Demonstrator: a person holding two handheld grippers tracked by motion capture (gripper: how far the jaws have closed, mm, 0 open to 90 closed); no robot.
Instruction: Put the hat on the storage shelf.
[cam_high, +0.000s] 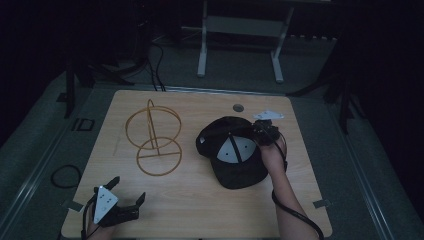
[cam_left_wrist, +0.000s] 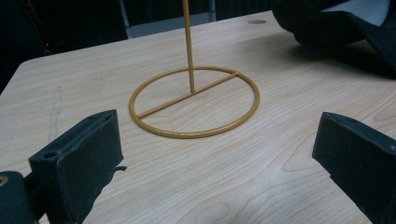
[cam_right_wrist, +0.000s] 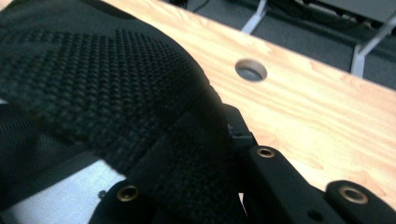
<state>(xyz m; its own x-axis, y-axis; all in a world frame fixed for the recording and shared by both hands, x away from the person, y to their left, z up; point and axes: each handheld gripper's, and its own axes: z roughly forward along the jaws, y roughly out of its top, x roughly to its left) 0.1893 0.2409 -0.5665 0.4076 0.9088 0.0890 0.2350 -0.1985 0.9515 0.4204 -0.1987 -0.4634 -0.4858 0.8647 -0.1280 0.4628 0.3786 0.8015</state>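
Dim room, pale wooden table (cam_high: 200, 210): my right gripper (cam_high: 261, 131) is clamped on the back rim of the upside-down black mesh cap (cam_high: 231, 157), with the gold wire hat stand (cam_high: 152, 137) off to its left, nearer my wide-open left gripper (cam_high: 131, 192).

Dim lab or workshop, wooden table (cam_high: 165, 210), grey carpet, floor cables (cam_high: 155, 67), metal stand legs (cam_high: 202, 55)

Black mesh-textured cap (cam_high: 235, 155) — white, perhaps grey, inner panels; mustard-yellow wire stand (cam_high: 154, 137); pale woodgrain table (cam_high: 200, 210).
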